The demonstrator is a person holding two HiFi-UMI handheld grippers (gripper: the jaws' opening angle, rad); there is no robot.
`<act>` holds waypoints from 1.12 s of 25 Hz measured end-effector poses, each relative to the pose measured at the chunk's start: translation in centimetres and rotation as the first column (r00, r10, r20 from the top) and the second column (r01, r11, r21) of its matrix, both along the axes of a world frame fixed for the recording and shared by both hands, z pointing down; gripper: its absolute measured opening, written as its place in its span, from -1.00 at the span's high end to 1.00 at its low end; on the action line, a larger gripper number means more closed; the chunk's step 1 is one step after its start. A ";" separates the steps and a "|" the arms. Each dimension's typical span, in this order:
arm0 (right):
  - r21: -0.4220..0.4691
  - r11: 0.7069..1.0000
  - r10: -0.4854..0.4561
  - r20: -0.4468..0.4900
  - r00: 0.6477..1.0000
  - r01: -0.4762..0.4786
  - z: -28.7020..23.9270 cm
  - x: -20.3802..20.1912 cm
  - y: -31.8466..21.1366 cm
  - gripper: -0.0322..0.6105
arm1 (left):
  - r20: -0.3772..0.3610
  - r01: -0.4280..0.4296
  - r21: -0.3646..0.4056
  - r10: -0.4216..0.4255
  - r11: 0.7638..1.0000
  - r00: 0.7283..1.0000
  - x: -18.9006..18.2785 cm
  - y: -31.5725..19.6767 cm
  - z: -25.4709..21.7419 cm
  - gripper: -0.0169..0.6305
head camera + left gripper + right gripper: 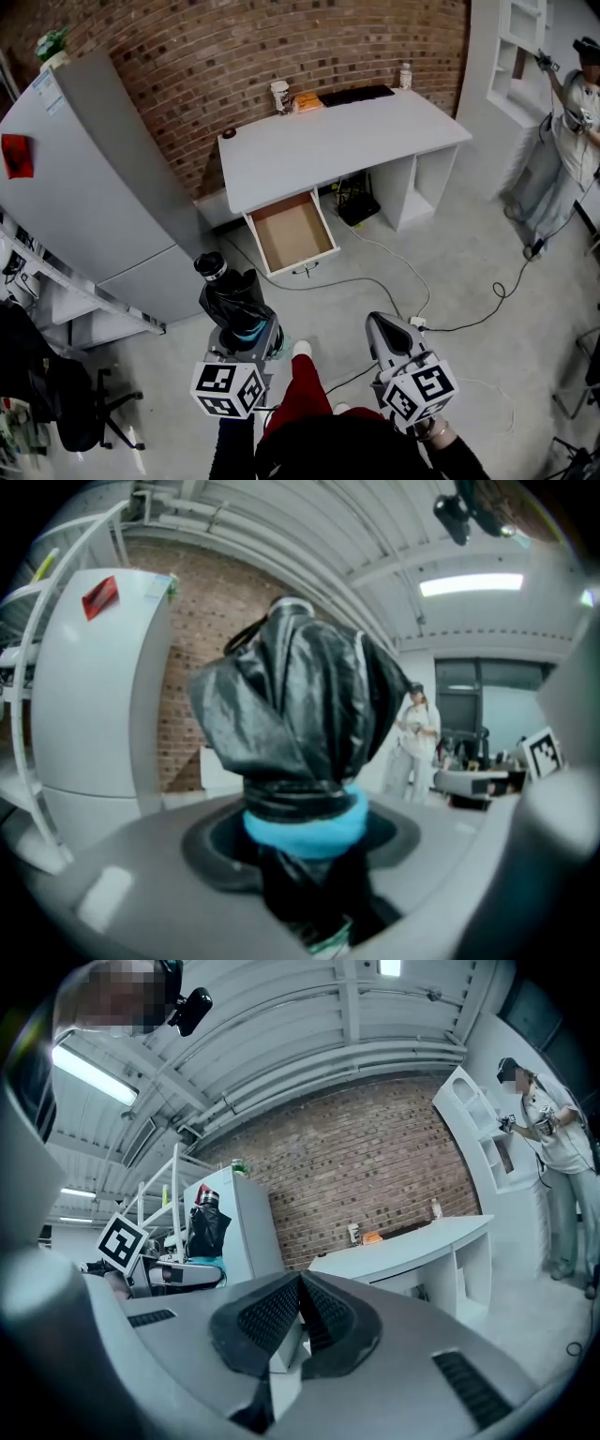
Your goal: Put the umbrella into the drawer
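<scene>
**Head view with the 2 tongs views.** The left tongs [234, 314] stood closed on a black folded fabric umbrella [223, 284], which rose out of the jaws with its silver-ringed cap at the far end. A bright blue band [305, 825] ringed the umbrella just above the grip. The right tongs [378, 323] had its 2 ribbed black pads pressed together with nothing between them. Both tongs were over the grey concrete floor [469, 253], well apart from the white tabletop [356, 131] ahead.

Under the left part of the tabletop, 1 white drawer with a brown wooden bottom [291, 234] stood pulled out. The umbrella was in the left tongs' grip, outside the drawer and well short of it.

Along the tabletop's back edge stood a white cup [279, 96], an orange object [307, 101], a black keyboard [356, 94] and a clear bottle [405, 75]. A tall grey refrigerator [84, 178] stood left of the tabletop, against a red brick wall [234, 47]. Thin cables [422, 300] trailed over the floor. A person in pale clothes [572, 122] stood at the far right.
</scene>
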State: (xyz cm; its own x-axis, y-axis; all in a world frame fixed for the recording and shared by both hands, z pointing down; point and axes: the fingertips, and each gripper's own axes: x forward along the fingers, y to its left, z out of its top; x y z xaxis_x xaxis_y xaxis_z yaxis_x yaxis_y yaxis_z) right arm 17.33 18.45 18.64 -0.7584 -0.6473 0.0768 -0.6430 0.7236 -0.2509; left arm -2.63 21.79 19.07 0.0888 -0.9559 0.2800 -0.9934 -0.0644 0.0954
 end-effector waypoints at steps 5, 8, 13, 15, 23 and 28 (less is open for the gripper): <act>-0.008 1.000 0.009 -0.025 1.000 -0.009 0.5 -1.6 -2.7 0.89 | -0.016 -0.020 -0.023 0.020 1.000 1.000 -1.4 -3.3 1.2 0.16; -0.016 1.000 0.013 -0.040 0.999 -0.014 1.0 -3.0 -4.7 0.89 | -0.015 -0.033 -0.034 0.033 0.999 0.999 -2.9 -5.7 1.9 0.16; -0.036 0.999 0.026 -0.067 0.997 -0.029 1.7 -5.7 -8.7 0.89 | -0.026 -0.054 -0.057 0.052 0.997 0.998 -5.4 -10.2 3.2 0.16; -0.047 0.998 0.030 -0.082 0.996 -0.034 1.9 -6.8 -10.4 0.89 | -0.034 -0.063 -0.073 0.061 0.995 0.998 -6.4 -12.0 3.6 0.16; -0.118 0.990 0.061 -0.127 0.990 -0.076 2.8 -11.6 -17.5 0.89 | -0.055 -0.111 -0.118 0.105 0.987 0.993 -10.8 -20.0 5.2 0.16; -0.143 0.984 0.086 -0.118 0.989 -0.103 4.1 -13.9 -21.0 0.89 | -0.043 -0.157 -0.158 0.152 0.975 0.988 -12.7 -24.2 7.1 0.16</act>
